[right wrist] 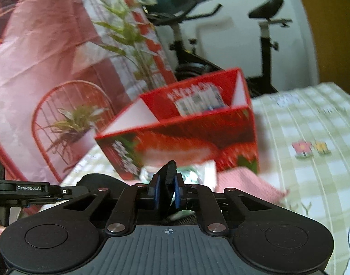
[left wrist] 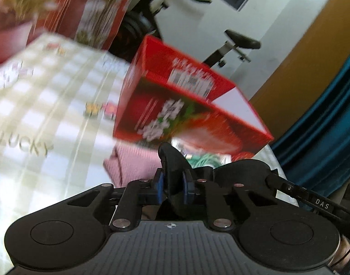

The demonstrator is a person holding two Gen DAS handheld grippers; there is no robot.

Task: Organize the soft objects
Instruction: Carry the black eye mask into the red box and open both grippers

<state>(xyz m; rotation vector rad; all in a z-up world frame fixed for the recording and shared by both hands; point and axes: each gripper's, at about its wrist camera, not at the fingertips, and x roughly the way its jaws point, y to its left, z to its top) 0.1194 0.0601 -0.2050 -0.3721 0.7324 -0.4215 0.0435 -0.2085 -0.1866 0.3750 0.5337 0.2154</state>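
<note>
Both hand-held grippers, left [left wrist: 172, 183] and right [right wrist: 166, 189], clamped on one dark fabric piece [left wrist: 172, 160]; could slip or snag the red box [right wrist: 186, 135] if pulled unevenly.

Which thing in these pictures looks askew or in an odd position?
The red cardboard box with strawberry print sits tilted over the checked cloth, its open top slanting. It seems to rest partly on a pink knitted item beneath it. Both grippers, left and right, clamp a black strip.
</note>
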